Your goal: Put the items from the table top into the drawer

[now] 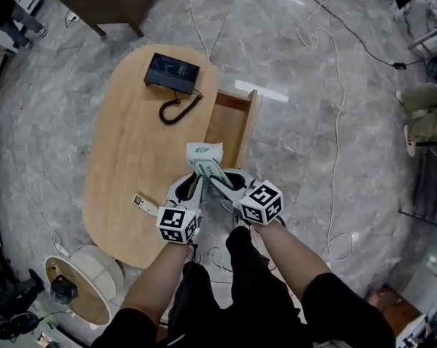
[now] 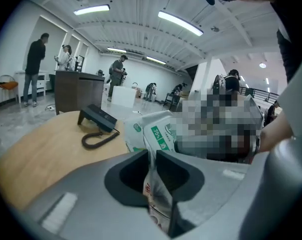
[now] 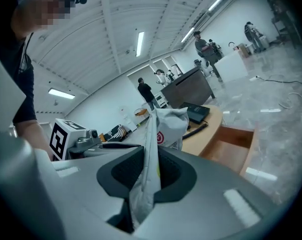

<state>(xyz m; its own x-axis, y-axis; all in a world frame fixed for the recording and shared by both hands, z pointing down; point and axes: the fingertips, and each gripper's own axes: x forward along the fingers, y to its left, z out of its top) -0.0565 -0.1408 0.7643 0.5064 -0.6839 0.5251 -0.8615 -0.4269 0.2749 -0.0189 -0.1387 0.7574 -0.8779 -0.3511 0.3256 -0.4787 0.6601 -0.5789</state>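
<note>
With left gripper (image 2: pixel 151 156) and right gripper (image 3: pixel 152 159) both clamped on thin edges of the wet-wipes pack (image 1: pixel 205 158), lifted by the edge of the table (image 1: pixel 124 143) just short of the open drawer (image 1: pixel 227 129), carry level, both hands at one pace, to avoid twisting or tearing. Lower well inside the drawer walls before loosening either grip. Leave the telephone (image 1: pixel 172 72) alone for now.

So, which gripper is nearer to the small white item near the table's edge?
Left. The left gripper is just beside the small white item; the right gripper lies beyond the left one.
</note>
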